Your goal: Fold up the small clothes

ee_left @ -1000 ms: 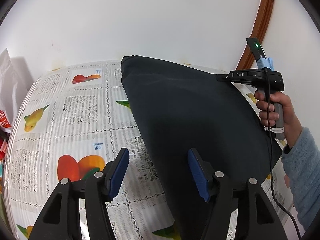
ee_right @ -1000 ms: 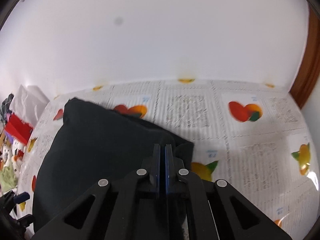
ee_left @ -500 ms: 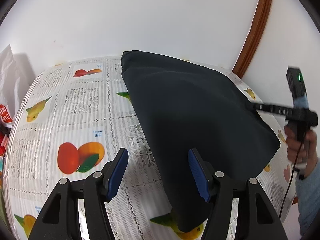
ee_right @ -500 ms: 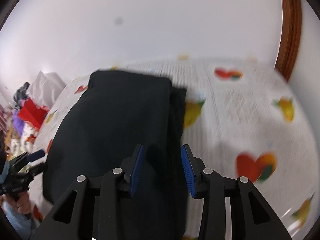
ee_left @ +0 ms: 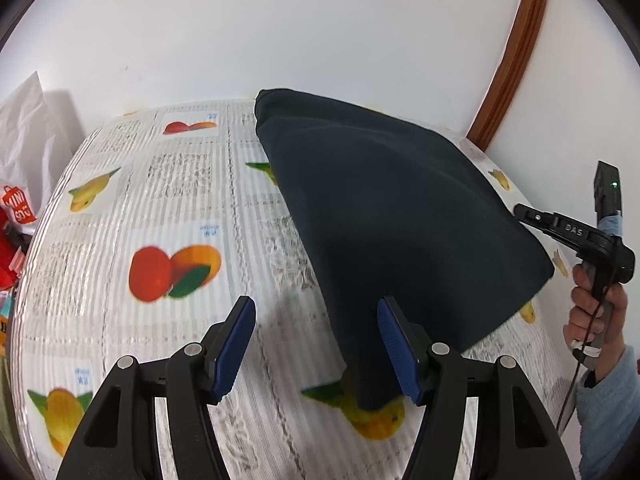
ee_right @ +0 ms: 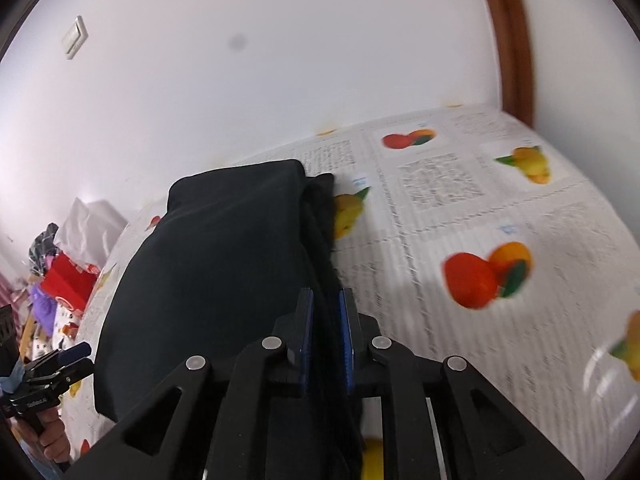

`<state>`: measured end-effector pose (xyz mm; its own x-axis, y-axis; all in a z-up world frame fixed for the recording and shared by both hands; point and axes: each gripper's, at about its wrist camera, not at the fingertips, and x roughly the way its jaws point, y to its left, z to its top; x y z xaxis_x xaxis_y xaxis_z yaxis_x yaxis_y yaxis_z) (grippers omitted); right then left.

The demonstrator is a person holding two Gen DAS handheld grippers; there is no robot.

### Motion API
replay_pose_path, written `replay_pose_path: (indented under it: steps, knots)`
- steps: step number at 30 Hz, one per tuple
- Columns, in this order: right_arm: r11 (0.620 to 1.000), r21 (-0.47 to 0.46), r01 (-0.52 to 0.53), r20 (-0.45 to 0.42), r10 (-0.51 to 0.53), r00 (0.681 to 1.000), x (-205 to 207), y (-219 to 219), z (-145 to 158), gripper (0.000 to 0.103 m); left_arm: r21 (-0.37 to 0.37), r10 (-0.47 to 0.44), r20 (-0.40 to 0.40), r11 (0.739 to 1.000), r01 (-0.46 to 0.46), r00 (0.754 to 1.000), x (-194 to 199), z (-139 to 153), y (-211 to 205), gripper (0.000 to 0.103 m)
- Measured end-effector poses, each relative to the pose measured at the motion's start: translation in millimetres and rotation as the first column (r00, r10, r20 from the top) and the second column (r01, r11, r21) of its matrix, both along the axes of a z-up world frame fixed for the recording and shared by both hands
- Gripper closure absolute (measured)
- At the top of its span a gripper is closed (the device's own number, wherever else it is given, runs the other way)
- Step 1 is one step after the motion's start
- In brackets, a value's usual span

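Observation:
A dark navy garment lies folded on the fruit-print tablecloth; in the right wrist view the garment has a second layer showing along its right side. My left gripper is open low over the cloth's near left edge, its right pad against the fabric and tablecloth in the gap. My right gripper is closing, its jaws narrow with the garment's right edge filling the gap between them. From the left wrist view the right gripper meets that edge at the right. The left gripper shows at lower left.
A white wall stands close behind the table, with a brown wooden door frame at the right. A white bag and red packaging pile up off the table's left end. A person's hand and pale blue sleeve hold the right gripper.
My right gripper let go of the garment's far corner, opened, drew back along the right edge and narrowed on it again. The left gripper stayed open and shifted only slightly.

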<state>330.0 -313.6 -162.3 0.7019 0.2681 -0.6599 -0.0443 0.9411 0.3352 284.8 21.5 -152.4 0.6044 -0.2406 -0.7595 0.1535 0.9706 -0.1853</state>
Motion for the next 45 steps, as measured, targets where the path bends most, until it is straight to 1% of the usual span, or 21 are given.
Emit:
replay_pose_path:
  steps: [2,4,6,8,11,13,14,17,18,22,28,31,33,35,37,40,43,45]
  knots:
    - [1.0,0.014,-0.003,-0.014,0.003,1.0,-12,-5,-3,0.089,-0.006,0.0,-0.01,1.0,0.0,1.0,-6,-2,-2,0.042]
    - [1.0,0.024,-0.008,-0.022,0.008,1.0,-25,-7,-4,0.084,-0.008,-0.004,-0.014,1.0,0.004,1.0,-12,-2,-4,0.042]
    - [0.999,0.04,-0.013,-0.023,0.014,1.0,-38,-9,-5,0.066,-0.003,-0.009,-0.014,1.0,0.009,1.0,-19,-1,-6,0.042]
    - [0.999,0.043,-0.022,-0.006,0.022,1.0,-48,-6,-5,0.062,-0.001,-0.012,-0.013,1.0,0.012,1.0,-24,0,-8,0.042]
    - [1.0,0.021,-0.017,-0.005,0.017,1.0,-50,-1,-11,0.063,-0.009,-0.01,-0.021,1.0,0.01,1.0,-28,-2,-9,0.042]
    - [0.999,0.035,-0.032,0.002,0.032,0.999,-50,-1,-15,0.09,-0.008,-0.005,-0.027,1.0,0.004,1.0,-30,-5,-10,0.042]
    - [0.999,0.038,-0.03,0.017,0.029,0.999,-52,-4,-17,0.095,-0.008,-0.003,-0.029,1.0,0.003,1.0,-31,-5,-10,0.042]
    - [0.994,0.112,-0.006,0.01,0.005,1.0,-56,-17,-23,0.095,-0.008,0.002,-0.036,1.0,-0.002,0.999,-34,-6,-9,0.042]
    - [0.994,0.114,0.0,0.011,-0.002,1.0,-58,-18,-23,0.095,-0.007,0.001,-0.036,1.0,-0.001,0.999,-35,-6,-8,0.042]
    - [0.997,0.072,0.011,0.032,-0.014,0.999,-69,-14,-14,0.095,-0.001,0.002,-0.045,1.0,-0.002,0.999,-37,-8,-7,0.042]
    - [1.0,0.015,0.023,-0.007,-0.023,1.0,-75,-12,-19,0.094,0.011,-0.011,-0.053,1.0,0.011,0.999,-38,-10,-14,0.042]
    - [0.999,-0.017,0.027,-0.016,-0.028,0.999,-78,-10,-18,0.093,0.031,-0.007,-0.051,0.999,0.008,0.999,-38,-10,-18,0.042]
    - [0.999,-0.015,0.035,-0.008,-0.035,0.999,-80,-10,-13,0.093,0.033,-0.003,-0.048,0.999,0.005,0.999,-38,-10,-19,0.042]
    - [0.999,0.013,0.045,0.0,-0.045,0.999,-81,-13,-7,0.092,0.035,0.01,-0.04,0.999,-0.008,0.999,-37,-11,-19,0.042]
    - [0.999,-0.001,0.049,0.009,-0.049,0.999,-78,-12,-2,0.092,0.04,0.025,-0.055,0.999,-0.023,0.998,-34,-16,-18,0.042]
    - [0.998,-0.049,0.049,0.011,-0.049,0.999,-73,-6,1,0.089,0.037,0.032,-0.07,0.999,-0.03,0.997,-34,-20,-16,0.042]
    - [0.994,-0.098,0.052,-0.01,-0.053,0.999,-69,-1,-6,0.087,0.048,0.029,-0.086,0.999,-0.025,0.996,-37,-24,-15,0.042]
    - [0.993,-0.105,0.052,-0.02,-0.055,0.998,-70,0,-11,0.084,0.065,0.016,-0.096,0.998,-0.01,0.995,-40,-26,-17,0.042]
